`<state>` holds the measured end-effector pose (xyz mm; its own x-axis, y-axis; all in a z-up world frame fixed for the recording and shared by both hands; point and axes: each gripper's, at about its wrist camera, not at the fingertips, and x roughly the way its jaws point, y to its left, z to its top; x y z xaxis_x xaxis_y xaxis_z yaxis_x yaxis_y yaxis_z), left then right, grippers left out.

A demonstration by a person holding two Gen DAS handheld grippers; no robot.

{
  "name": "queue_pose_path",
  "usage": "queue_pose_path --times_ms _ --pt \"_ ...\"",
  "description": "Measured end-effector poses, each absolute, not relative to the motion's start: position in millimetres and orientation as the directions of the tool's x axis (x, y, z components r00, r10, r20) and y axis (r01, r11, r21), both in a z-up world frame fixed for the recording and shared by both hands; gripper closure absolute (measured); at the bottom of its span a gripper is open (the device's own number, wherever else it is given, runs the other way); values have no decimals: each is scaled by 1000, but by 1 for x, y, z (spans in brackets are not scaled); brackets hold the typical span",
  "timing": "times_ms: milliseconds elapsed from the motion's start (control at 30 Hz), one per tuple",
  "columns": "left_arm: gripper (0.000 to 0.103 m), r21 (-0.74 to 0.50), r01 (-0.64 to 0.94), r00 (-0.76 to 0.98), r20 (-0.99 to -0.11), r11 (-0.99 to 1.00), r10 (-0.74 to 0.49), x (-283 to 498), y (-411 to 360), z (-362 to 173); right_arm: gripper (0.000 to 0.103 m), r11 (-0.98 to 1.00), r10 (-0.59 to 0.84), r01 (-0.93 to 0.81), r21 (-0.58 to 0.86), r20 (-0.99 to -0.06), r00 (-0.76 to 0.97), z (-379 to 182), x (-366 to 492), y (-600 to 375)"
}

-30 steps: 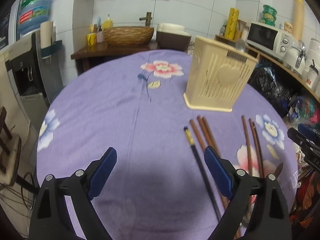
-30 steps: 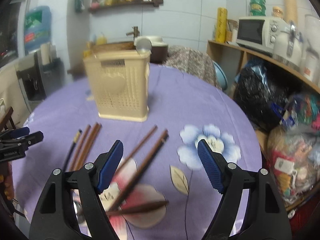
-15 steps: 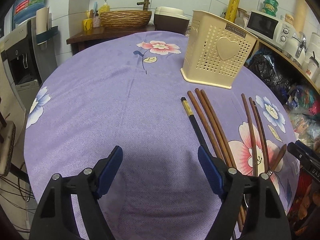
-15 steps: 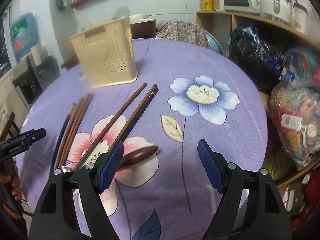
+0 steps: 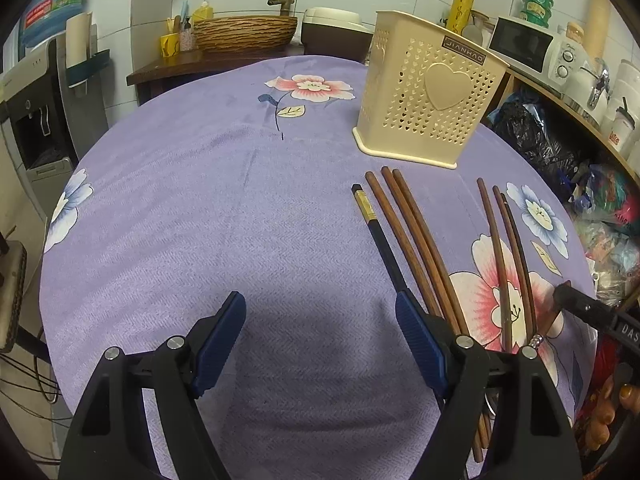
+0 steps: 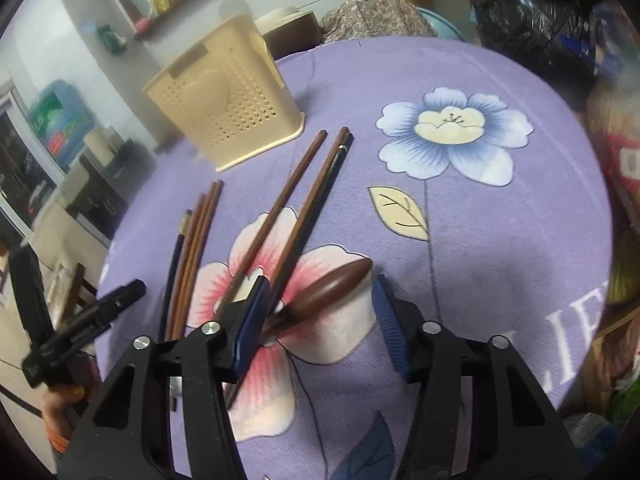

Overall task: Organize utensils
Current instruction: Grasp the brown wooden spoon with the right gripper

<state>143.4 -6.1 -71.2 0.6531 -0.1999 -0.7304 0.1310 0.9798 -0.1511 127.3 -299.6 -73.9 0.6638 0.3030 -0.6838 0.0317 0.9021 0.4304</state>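
The right gripper [image 6: 316, 316] sits low over the pink flower print at the bottom centre of its view, its jaws closing around the dark wooden spoon [image 6: 332, 284], whose bowl lies between the blue pads without either pad pressing on it yet. To do this pick well, the jaws should probably settle on the narrower neck just behind the bowl, not on the rounded bowl itself, which looks smooth and likely to squirt out. The two brown chopsticks [image 6: 296, 216] crossing beside the left pad should stay outside the grip, or they may be dragged along. The cream perforated utensil holder [image 6: 224, 100] stands upright in the upper left of that view on the purple floral table [image 6: 480, 240], well apart from the spoon, so the lift needs enough height to clear its rim. The left gripper [image 5: 320, 340] hangs at the bottom of its own view with jaws open and nothing between them; a black chopstick [image 5: 380, 236] and three brown ones [image 5: 408, 224] run just beside its right pad.
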Motion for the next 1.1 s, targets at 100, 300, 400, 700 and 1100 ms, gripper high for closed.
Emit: queue_pose_path --times_ms 100,300,400,700,1100 --pt "26 -152 132 651 -732 980 -201 143 -6 -72 57 873 330 53 484 -667 668 -76 134 -304" --pt "26 -154 132 647 -735 979 -203 144 -6 -73 75 766 442 86 637 -618 650 -87 143 -314" --pt "26 -160 133 643 -737 978 -208 145 -6 -74 78 725 479 94 683 -596 644 -92 148 -316" --pt "26 -155 137 635 -744 978 -207 146 -9 -74 82 660 545 88 746 -557 627 -92 159 -318" --pt "37 -175 166 611 -754 970 -241 156 -17 -71 87 741 538 -102 664 -495 682 -34 158 -291"
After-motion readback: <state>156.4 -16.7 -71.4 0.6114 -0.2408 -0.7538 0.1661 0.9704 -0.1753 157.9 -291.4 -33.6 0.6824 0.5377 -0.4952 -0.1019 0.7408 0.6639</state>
